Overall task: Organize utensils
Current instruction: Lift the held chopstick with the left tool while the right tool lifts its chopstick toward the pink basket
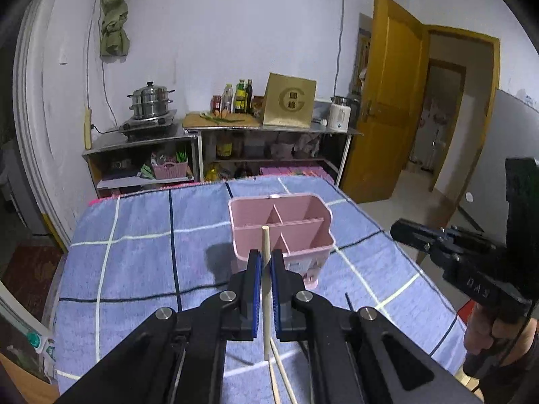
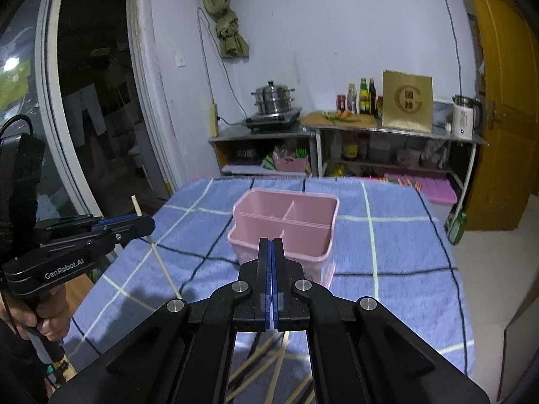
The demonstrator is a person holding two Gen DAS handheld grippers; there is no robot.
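Observation:
A pink utensil holder (image 1: 281, 225) with several compartments stands mid-table on the blue checked cloth; it also shows in the right wrist view (image 2: 284, 227). My left gripper (image 1: 266, 256) is shut on a light wooden chopstick (image 1: 266, 289), held upright just in front of the holder. From the right wrist view the left gripper (image 2: 143, 224) sits at the left with the chopstick (image 2: 136, 205) poking up through it. My right gripper (image 2: 271, 244) is shut and empty, just before the holder. More chopsticks (image 2: 269, 367) lie on the cloth beneath it.
The blue checked cloth (image 1: 141, 269) covers the table. Behind stand metal shelves (image 1: 209, 131) with a steamer pot, bottles and a gold box. A yellow door (image 1: 387, 101) is open at the right. A green bottle (image 2: 457, 227) stands past the table's right edge.

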